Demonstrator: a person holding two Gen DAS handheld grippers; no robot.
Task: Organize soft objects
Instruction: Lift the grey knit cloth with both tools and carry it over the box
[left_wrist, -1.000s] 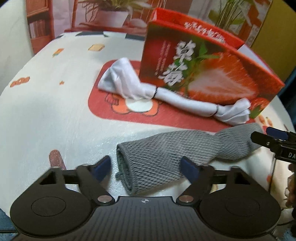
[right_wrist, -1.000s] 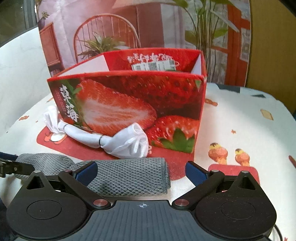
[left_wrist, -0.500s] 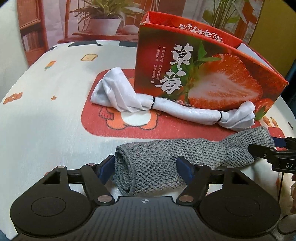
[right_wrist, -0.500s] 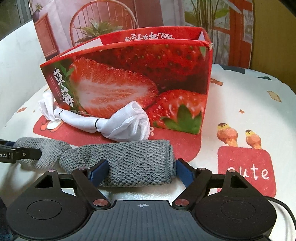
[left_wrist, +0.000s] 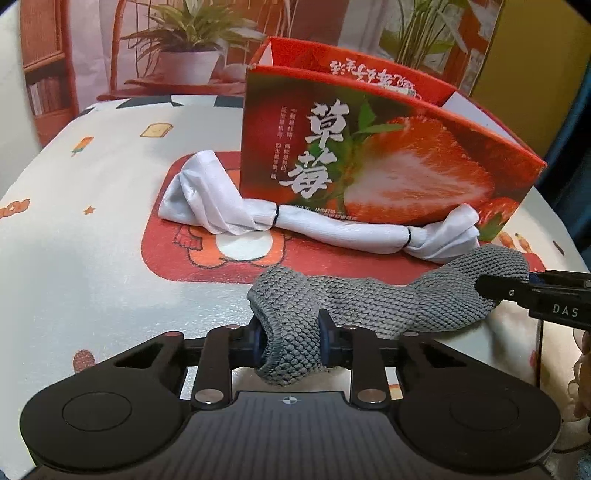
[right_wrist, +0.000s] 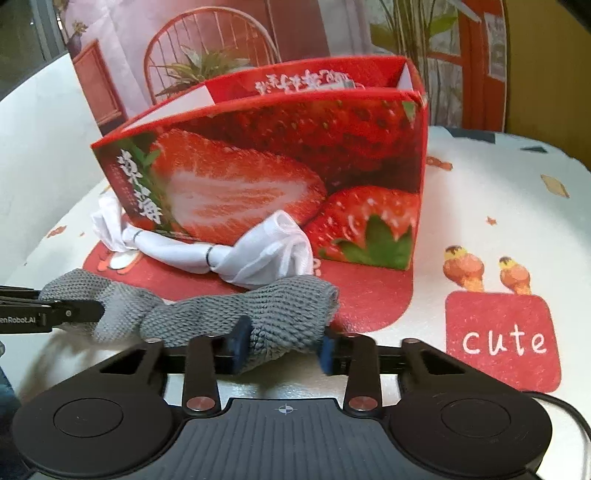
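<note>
On the cartoon-print tablecloth (left_wrist: 92, 258), rolled grey knit cloth (left_wrist: 369, 299) lies crosswise before the red strawberry box (left_wrist: 388, 166), left gripper (left_wrist: 288, 336) and right gripper (right_wrist: 282, 338) closing on opposite ends.

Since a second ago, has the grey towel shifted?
Yes. The grey towel now bunches up off the cloth between both closing grippers, left gripper and right gripper, its ends pinched narrower, still just in front of the strawberry box.

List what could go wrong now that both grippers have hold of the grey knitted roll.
1. Each set of jaws is closing on one end of the grey roll; its unsupported middle may sag or unroll when lifted.
2. The white tied cloth lies just behind, touching the roll, and could be dragged along.
3. The strawberry box stands close behind; a low lift may knock it.
</note>
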